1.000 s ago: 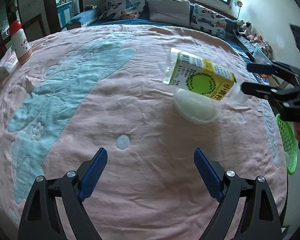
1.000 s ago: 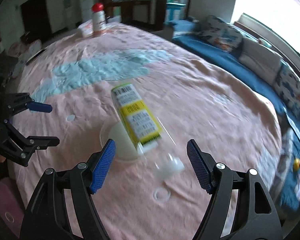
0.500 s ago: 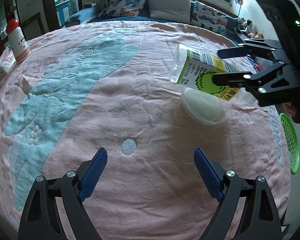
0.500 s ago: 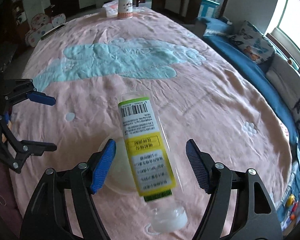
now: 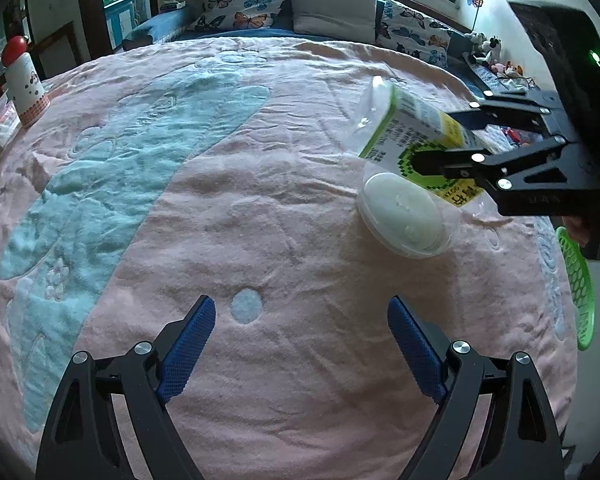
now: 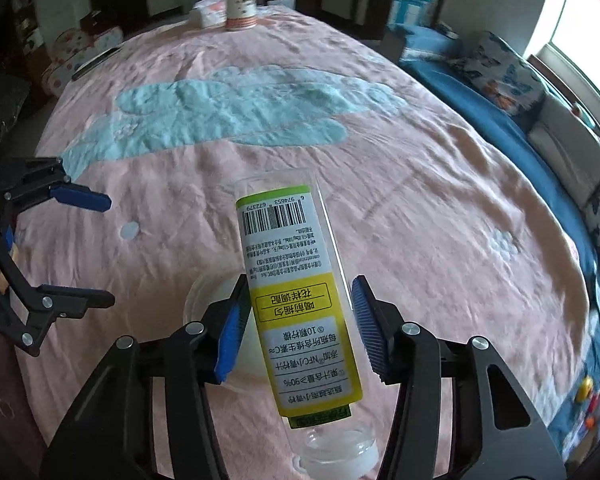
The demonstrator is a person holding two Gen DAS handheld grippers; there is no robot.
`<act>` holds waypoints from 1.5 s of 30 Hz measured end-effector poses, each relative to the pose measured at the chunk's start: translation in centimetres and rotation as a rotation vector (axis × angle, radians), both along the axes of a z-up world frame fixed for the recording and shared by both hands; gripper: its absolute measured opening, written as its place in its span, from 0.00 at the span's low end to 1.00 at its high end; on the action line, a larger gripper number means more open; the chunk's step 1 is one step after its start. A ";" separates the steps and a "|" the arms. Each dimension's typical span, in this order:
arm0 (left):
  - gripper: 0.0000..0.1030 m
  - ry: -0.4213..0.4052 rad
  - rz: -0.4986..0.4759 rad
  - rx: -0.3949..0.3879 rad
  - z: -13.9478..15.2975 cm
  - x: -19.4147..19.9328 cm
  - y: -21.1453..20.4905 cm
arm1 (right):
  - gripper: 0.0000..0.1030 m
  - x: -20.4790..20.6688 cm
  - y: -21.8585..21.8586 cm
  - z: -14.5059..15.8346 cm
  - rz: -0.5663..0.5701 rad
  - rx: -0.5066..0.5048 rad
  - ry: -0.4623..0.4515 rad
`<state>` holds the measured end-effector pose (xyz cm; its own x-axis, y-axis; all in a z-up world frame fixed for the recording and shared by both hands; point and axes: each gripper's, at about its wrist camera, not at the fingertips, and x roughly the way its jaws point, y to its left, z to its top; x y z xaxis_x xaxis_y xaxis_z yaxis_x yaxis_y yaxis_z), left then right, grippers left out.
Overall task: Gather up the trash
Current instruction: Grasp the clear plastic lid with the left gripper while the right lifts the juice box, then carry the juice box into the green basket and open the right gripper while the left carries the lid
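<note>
Right gripper (image 6: 300, 330) closing astride juice bottle (image 6: 296, 292), pads not yet pressing; bottle's long axis runs along fingers, cap nearest. Left gripper (image 5: 300, 346) released, empty, well apart.

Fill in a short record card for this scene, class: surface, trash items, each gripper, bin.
surface: pink blanket with a blue patch
trash: bottle with yellow-green label, lying across a clear lid
right gripper: jaws closing around the bottle, right pad not yet touching
left gripper: open, empty, apart from the trash
bin: green basket at the blanket's edge
</note>
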<state>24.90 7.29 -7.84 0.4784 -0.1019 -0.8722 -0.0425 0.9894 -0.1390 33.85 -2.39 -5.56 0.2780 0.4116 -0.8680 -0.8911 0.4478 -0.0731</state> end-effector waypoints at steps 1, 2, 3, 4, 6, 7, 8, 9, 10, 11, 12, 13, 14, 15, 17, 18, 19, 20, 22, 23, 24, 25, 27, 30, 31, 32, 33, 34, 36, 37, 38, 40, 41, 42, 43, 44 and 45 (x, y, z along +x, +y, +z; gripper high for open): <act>0.82 -0.003 0.000 -0.009 0.1 0.2 0.0 | 0.49 -0.1 -0.4 0.1 -0.017 0.004 0.001; 0.81 -0.003 -0.001 -0.018 0.2 0.5 -0.1 | 0.49 -0.2 -0.8 0.3 -0.033 0.008 0.001; 0.76 -0.002 -0.001 -0.021 0.2 0.6 -0.1 | 0.48 -0.4 -1.3 0.5 -0.047 0.013 0.002; 0.74 -0.002 -0.004 -0.024 0.3 1.0 -0.3 | 0.48 -0.6 -1.8 0.6 -0.059 0.017 0.000; 0.69 -0.002 -0.013 -0.042 0.4 1.5 -0.5 | 0.47 -1.0 -2.8 0.9 -0.094 0.024 -0.004; 0.68 -0.002 -0.018 -0.048 0.5 2.0 -0.6 | 0.47 -1.1 -3.3 1.1 -0.110 0.031 -0.006; 0.65 0.000 -0.022 -0.051 0.5 2.4 -0.8 | 0.47 -1.2 -3.9 1.3 -0.132 0.040 -0.005; 0.62 0.001 -0.027 -0.050 0.5 3.0 -1.0 | 0.46 -1.4 -4.5 1.5 -0.150 0.050 -0.004; 0.61 -0.001 -0.034 -0.048 0.6 3.3 -1.1 | 0.46 -1.6 -5.0 1.7 -0.163 0.058 -0.007; 0.57 -0.007 -0.044 -0.038 0.6 3.9 -1.4 | 0.46 -1.7 -5.5 1.9 -0.178 0.067 -0.010; 0.54 -0.007 -0.045 -0.033 0.5 4.5 -1.5 | 0.46 -2.0 -6.2 2.2 -0.201 0.079 -0.009; 0.54 -0.005 -0.049 -0.039 0.4 4.9 -1.5 | 0.46 -2.2 -6.7 2.4 -0.214 0.088 -0.009; 0.50 -0.004 -0.056 -0.051 0.3 5.5 -1.6 | 0.46 -2.4 -7.3 2.6 -0.231 0.099 -0.015; 0.47 0.000 -0.059 -0.053 0.2 6.0 -1.7 | 0.46 -2.7 -7.9 2.9 -0.250 0.111 -0.019; 0.42 0.015 -0.072 -0.054 -0.4 7.1 -2.0 | 0.45 -3.2 -9.0 3.4 -0.277 0.132 -0.019; 0.40 0.022 -0.078 -0.058 -0.6 7.6 -2.2 | 0.45 -3.5 -9.4 3.6 -0.287 0.140 -0.022; 0.39 0.027 -0.082 -0.062 -0.8 7.9 -2.3 | 0.45 -3.8 -10.2 4.0 -0.310 0.151 -0.025; 0.36 0.030 -0.088 -0.065 -0.9 8.1 -2.5 | 0.45 -4.0 -10.7 4.1 -0.325 0.158 -0.022; 0.33 0.034 -0.106 -0.060 -1.2 8.7 -3.0 | 0.45 -4.5 -11.8 4.5 -0.352 0.176 -0.026; 0.31 0.036 -0.113 -0.051 -1.4 8.8 -3.2 | 0.45 -4.8 -12.4 4.7 -0.367 0.188 -0.028; 0.28 0.039 -0.118 -0.044 -1.6 9.0 -3.4 | 0.45 -5.1 -13.0 5.0 -0.387 0.201 -0.029; 0.28 0.039 -0.119 -0.033 -1.8 9.1 -3.6 | 0.45 -5.3 -13.5 5.2 -0.403 0.213 -0.028; 0.23 0.032 -0.118 -0.027 -1.7 9.4 -3.6 | 0.45 -6.0 -14.7 5.6 -0.430 0.241 -0.028; 0.08 0.029 -0.111 -0.025 -1.7 9.6 -3.4 | 0.45 -6.9 -16.0 6.1 -0.465 0.250 -0.043; 0.06 0.029 -0.115 -0.023 -1.7 9.5 -3.6 | 0.45 -7.2 -16.4 6.3 -0.475 0.254 -0.043; 0.06 0.027 -0.112 -0.013 -1.6 9.5 -3.6 | 0.45 -7.4 -16.9 6.4 -0.489 0.259 -0.044; 0.06 0.022 -0.111 0.004 -1.5 9.3 -3.9 | 0.45 -7.7 -17.4 6.5 -0.500 0.261 -0.048; 0.05 0.017 -0.111 0.015 -1.4 9.3 -4.1 | 0.45 -8.0 -18.1 6.7 -0.516 0.270 -0.052; 0.05 0.011 -0.108 0.017 -1.1 8.9 -4.5 | 0.45 -8.7 -19.3 6.9 -0.550 0.283 -0.058; 0.05 0.008 -0.112 0.002 -0.9 8.7 -4.7 | 0.45 -9.0 -19.8 7.1 -0.564 0.288 -0.063; 0.05 0.002 -0.120 -0.005 -0.6 8.4 -5.0 | 0.45 -9.3 -20.4 7.2 -0.578 0.293 -0.068; 0.05 -0.019 -0.141 0.001 0.2 7.8 -6.0 | 0.45 -9.9 -21.7 7.4 -0.612 0.295 -0.079; 0.05 -0.028 -0.157 -0.007 0.7 7.6 -6.6 | 0.45 -10.2 -22.6 7.4 -0.634 0.293 -0.082; 0.05 -0.032 -0.165 -0.013 0.9 7.4 -6.9 | 0.45 -10.3 -23.2 7.4 -0.648 0.294 -0.083; 0.05 -0.041 -0.181 -0.021 1.4 7.0 -7.6 | 0.45 -10.7 -24.4 7.5 -0.679 0.295 -0.089; 0.05 -0.048 -0.194 -0.026 1.8 6.8 -8.2 | 0.45 -11.0 -25.2 7.5 -0.701 0.293 -0.095; 0.05 -0.055 -0.210 -0.033 2.2 6.5 -8.8 | 0.45 -11.3 -26.2 7.6 -0.729 0.292 -0.102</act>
